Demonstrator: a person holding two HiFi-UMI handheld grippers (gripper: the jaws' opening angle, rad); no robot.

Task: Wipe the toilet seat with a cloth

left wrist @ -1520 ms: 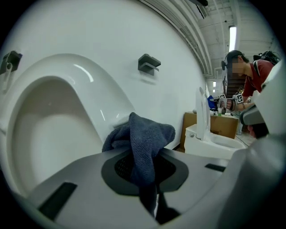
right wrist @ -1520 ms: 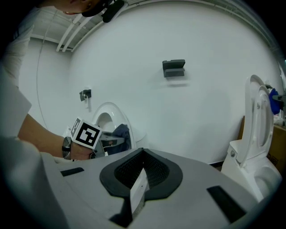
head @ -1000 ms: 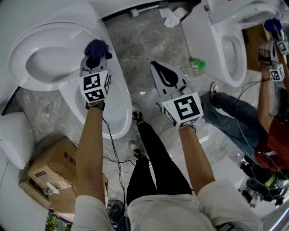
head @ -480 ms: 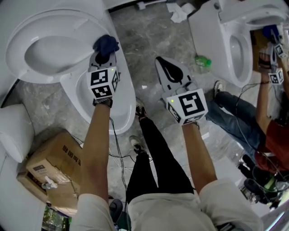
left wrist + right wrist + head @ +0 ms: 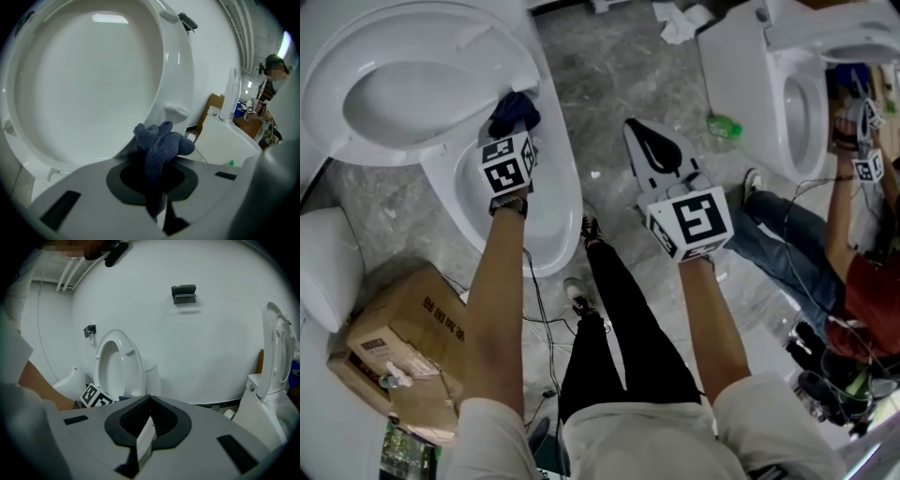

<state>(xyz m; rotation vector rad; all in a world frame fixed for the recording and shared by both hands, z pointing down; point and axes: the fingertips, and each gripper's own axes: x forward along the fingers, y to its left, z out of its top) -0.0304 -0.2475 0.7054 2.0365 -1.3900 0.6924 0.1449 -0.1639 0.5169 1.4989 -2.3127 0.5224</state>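
Blue cloth [image 5: 514, 111]: bunched in a knot and sticking out past the tips of the left gripper [image 5: 517, 132], so soft fabric rather than hard jaw would meet the porcelain.
Left gripper: pinching the cloth, with a fold trapped deep between the pads. The grip looks firm enough that a rub should not drag the cloth loose.
Cloth's place: at the hinge end of the toilet, right by the foot of the raised seat [image 5: 356, 122] and above the back of the bowl [image 5: 555, 217]. Whether it touches the white surface yet I cannot tell.
Seat: tipped up and facing the person, so its broad face is open to a wipe. I cannot tell it apart from the lid behind it.
Gripper angle: pointed forward and down at the seat's lower edge, which probably suits a stroke starting at the bottom.
Right gripper [image 5: 639, 141]: jaws pressed together on nothing, hanging over the grey floor [image 5: 600, 84] well clear of the toilet. It looks parked to stay out of the way.
Step in hand: likely bringing the cloth into contact, as no wiping stroke is evident.
Risk: the knot is small, so each pass would cover little of the seat.
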